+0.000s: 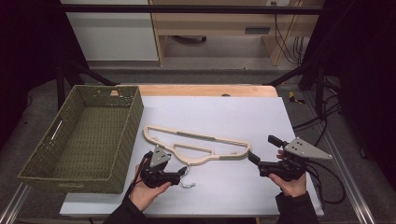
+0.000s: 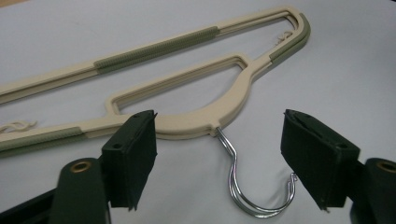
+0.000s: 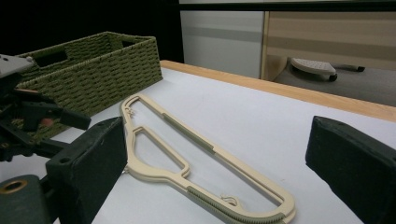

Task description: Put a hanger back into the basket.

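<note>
— Beige plastic hanger lies flat on the surface, beside the basket. Light, stiff?

— Likely. Left tongs apart, straddling the slippery wire hook; right tongs apart, empty. Grip the neck.

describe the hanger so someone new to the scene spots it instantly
On the white table sheet, just right of the green woven basket, lies the hanger, flat between the two grippers. It is cream plastic with green ribbed strips and a silver wire hook.

Hanger right of basket
</note>
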